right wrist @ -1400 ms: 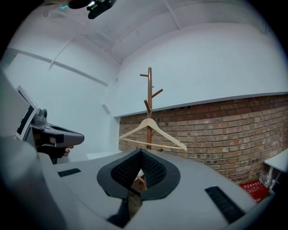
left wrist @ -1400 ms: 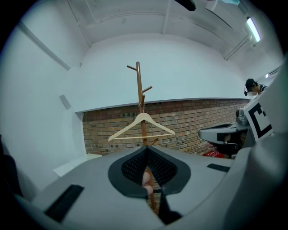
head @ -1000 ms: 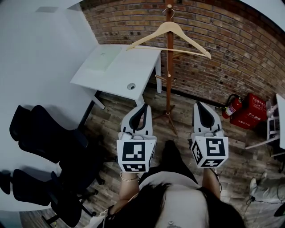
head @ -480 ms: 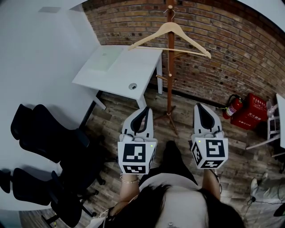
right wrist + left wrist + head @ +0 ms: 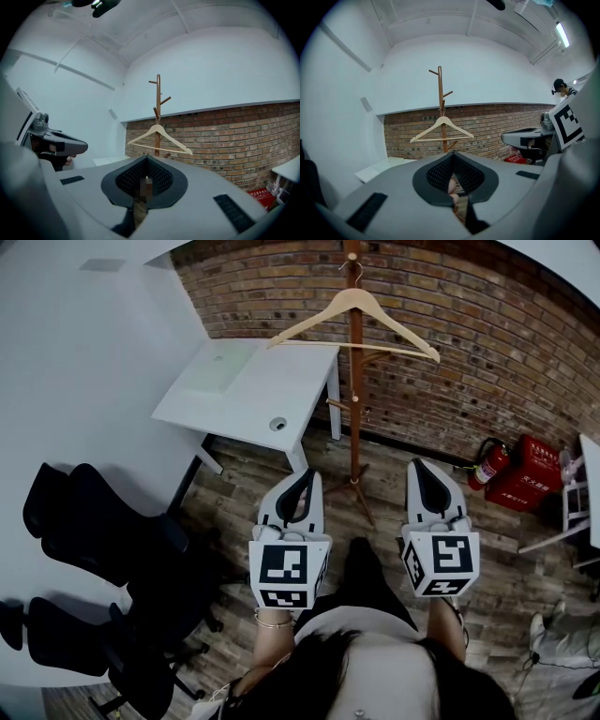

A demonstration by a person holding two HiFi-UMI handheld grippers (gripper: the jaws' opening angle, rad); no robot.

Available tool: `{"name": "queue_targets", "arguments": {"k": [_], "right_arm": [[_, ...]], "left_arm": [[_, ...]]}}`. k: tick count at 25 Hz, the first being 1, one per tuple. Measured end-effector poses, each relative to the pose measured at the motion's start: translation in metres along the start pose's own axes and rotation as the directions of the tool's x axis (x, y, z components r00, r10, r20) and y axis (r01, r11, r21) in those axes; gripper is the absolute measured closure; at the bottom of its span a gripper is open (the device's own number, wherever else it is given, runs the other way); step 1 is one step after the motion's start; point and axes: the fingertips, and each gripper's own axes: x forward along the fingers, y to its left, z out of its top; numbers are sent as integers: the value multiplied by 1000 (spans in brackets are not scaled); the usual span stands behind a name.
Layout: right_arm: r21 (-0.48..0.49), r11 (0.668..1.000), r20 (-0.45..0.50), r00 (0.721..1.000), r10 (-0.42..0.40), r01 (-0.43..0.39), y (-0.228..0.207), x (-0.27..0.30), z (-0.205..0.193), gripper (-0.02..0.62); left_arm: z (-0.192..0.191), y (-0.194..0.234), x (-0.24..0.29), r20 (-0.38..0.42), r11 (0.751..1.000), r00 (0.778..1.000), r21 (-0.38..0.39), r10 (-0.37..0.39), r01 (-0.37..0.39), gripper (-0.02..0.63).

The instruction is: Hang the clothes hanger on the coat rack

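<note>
A pale wooden clothes hanger (image 5: 354, 317) hangs by its metal hook on the brown wooden coat rack (image 5: 355, 399) in front of the brick wall. It also shows in the left gripper view as the hanger (image 5: 442, 130) on the rack (image 5: 440, 98), and in the right gripper view as the hanger (image 5: 159, 139) on the rack (image 5: 158, 96). My left gripper (image 5: 300, 478) and right gripper (image 5: 420, 472) are held side by side, well short of the rack. Both are shut with nothing in them.
A white desk (image 5: 246, 385) stands left of the rack against the wall. Black office chairs (image 5: 98, 538) sit at the left. A red fire extinguisher (image 5: 487, 465) and red box (image 5: 532, 474) are on the floor at the right, by a white shelf (image 5: 574, 498).
</note>
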Motion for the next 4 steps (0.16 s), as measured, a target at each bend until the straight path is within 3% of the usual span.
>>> {"name": "queue_targets", "arguments": {"k": [4], "right_arm": [[2,1000,3,1000,0,0,-3,-3,0,560]], "left_arm": [[3,-7,1,-3,1000,1000,20,-12,12,595]]}}
